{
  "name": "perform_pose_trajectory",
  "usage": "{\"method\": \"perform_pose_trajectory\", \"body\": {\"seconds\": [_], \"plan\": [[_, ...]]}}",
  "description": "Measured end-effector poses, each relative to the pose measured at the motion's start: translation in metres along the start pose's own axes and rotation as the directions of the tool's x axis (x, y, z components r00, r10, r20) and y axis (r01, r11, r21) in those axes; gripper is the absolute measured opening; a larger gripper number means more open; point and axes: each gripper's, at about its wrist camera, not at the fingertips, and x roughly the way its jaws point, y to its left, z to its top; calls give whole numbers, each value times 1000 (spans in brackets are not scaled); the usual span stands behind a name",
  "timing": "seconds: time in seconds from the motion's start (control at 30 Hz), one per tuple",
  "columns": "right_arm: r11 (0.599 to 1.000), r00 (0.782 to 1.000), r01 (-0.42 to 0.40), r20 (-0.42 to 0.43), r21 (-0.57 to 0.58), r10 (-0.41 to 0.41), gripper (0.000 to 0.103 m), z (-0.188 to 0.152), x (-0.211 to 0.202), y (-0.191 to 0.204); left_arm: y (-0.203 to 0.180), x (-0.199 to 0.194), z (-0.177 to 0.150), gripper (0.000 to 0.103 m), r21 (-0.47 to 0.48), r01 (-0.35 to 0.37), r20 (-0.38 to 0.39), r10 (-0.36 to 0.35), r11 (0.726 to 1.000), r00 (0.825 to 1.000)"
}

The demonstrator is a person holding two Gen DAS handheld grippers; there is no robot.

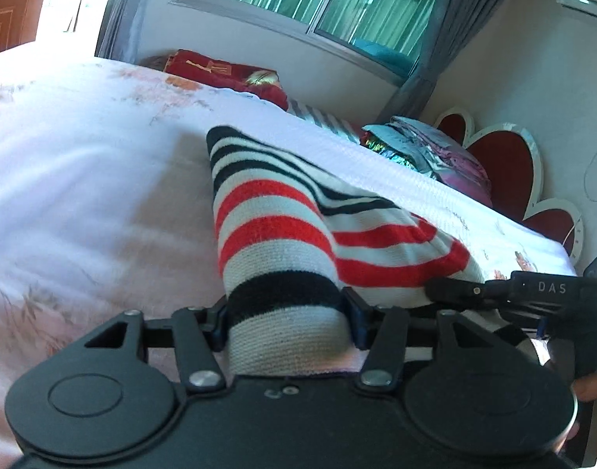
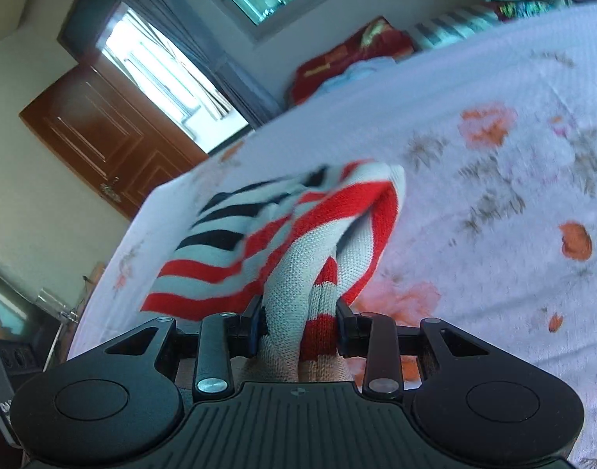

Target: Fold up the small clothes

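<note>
I hold one small striped garment (image 1: 275,230) with both tools. My left gripper (image 1: 285,322) is closed on a flat end of it, where a black band and a white band pass between the jaws, in the lower middle of the left wrist view. My right gripper (image 2: 298,324) is closed on another part, where the knit is bunched into several thick folds — this shows in the lower centre of the right wrist view. In the left view the right tool also enters from the right edge of the frame, and its tip touches the red and white stripes there.

The garment lies over the bed sheet (image 1: 83,195), a pale one with orange flowers, and it stretches from my jaws up toward the middle of each frame. The part near the right gripper is lifted and doubled over itself; the far end with the black stripes seems to rest on the sheet.

As I judge it, the fold is in progress and not finished. One layer is already turned over, but the edges are not aligned and the cloth is not yet pressed flat. What is left — to lay the held part down on the rest, release, and smooth it. Whether more clothes wait I cannot tell; the piles (image 1: 427,148) at the upper right of the left view are too unclear.
</note>
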Motion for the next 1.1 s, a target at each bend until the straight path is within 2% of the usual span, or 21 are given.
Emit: {"method": "perform_pose_trajectory", "body": {"seconds": [0.1, 0.17, 0.27, 0.33, 0.4, 0.43, 0.5, 0.57, 0.63, 0.7, 0.73, 0.8, 0.9, 0.97, 1.1], "plan": [[1000, 1000, -5, -12, 17, 6, 41, -3, -2, -14, 1, 1, 2, 62, 17, 9, -6, -9, 1000, 1000], [1000, 1000, 10, -9, 11, -10, 46, -6, -10, -14, 4, 2, 6, 68, 28, 2, -15, -2, 1000, 1000], [999, 999, 34, 1, -5, -34, 47, 0, -20, -12, 4, -2, 14, 66, 30, -7, -29, 8, 1000, 1000], [997, 997, 65, 34, -49, -64, 47, 6, -30, -4, 3, -17, 19, 61, 14, -35, 22, 34, 999, 999], [994, 993, 81, 88, -69, -75, 47, 16, -39, 3, 2, -34, 28, 61, -9, -47, 99, 48, 999, 994], [994, 991, 84, 111, -76, -76, 47, 22, -41, 7, 1, -32, 36, 61, -14, -51, 104, 52, 999, 993], [991, 988, 94, 134, -95, -81, 45, 34, -34, 15, -1, -20, 49, 59, -9, -55, 83, 56, 998, 995], [985, 987, 111, 127, -130, -95, 33, 43, -18, 28, -4, -2, 56, 57, 10, -68, 58, 68, 998, 996], [977, 987, 137, 103, -164, -121, 33, 47, 2, 36, -4, 14, 57, 56, 4, -81, 31, 80, 997, 996], [956, 978, 202, 99, -213, -185, 33, 46, 21, 40, 1, 25, 53, 57, -7, -122, 6, 122, 992, 992], [940, 969, 245, 93, -237, -229, 33, 45, 31, 39, 4, 31, 52, 61, -18, -135, -21, 135, 991, 991], [918, 956, 292, 76, -267, -282, 33, 40, 47, 32, 13, 37, 49, 64, -75, -128, -52, 124, 989, 991], [913, 955, 295, 85, -283, -283, 33, 34, 53, 26, 13, 35, 47, 65, -77, -136, -52, 132, 988, 990], [916, 956, 293, 77, -274, -282, 33, 35, 51, 26, 6, 26, 47, 61, -62, -143, -40, 141, 988, 989], [941, 972, 233, 98, -246, -215, 33, 32, 18, 36, -4, 3, 42, 61, -26, -123, -25, 122, 992, 992]]}}
